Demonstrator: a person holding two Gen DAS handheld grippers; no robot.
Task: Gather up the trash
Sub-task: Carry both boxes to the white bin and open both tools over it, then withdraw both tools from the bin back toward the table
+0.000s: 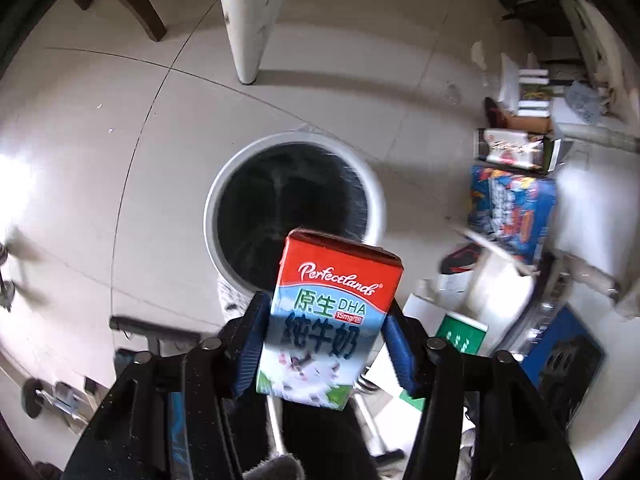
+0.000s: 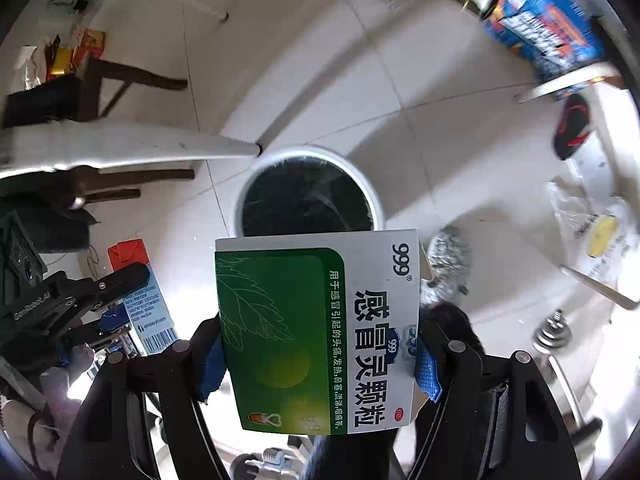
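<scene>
The left gripper (image 1: 320,344) clamps a milk carton (image 1: 334,316) in its jaws above the bin (image 1: 214,216). The right gripper (image 2: 320,354) grips a medicine box (image 2: 320,332) over the same bin.

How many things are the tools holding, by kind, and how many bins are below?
Milk carton, held in left tool: 1
Medicine box, held in right tool: 1
Trash bin: 1
Total: 3

Cluttered home room: tiled floor (image 1: 120,128), chair legs (image 1: 140,8).
</scene>
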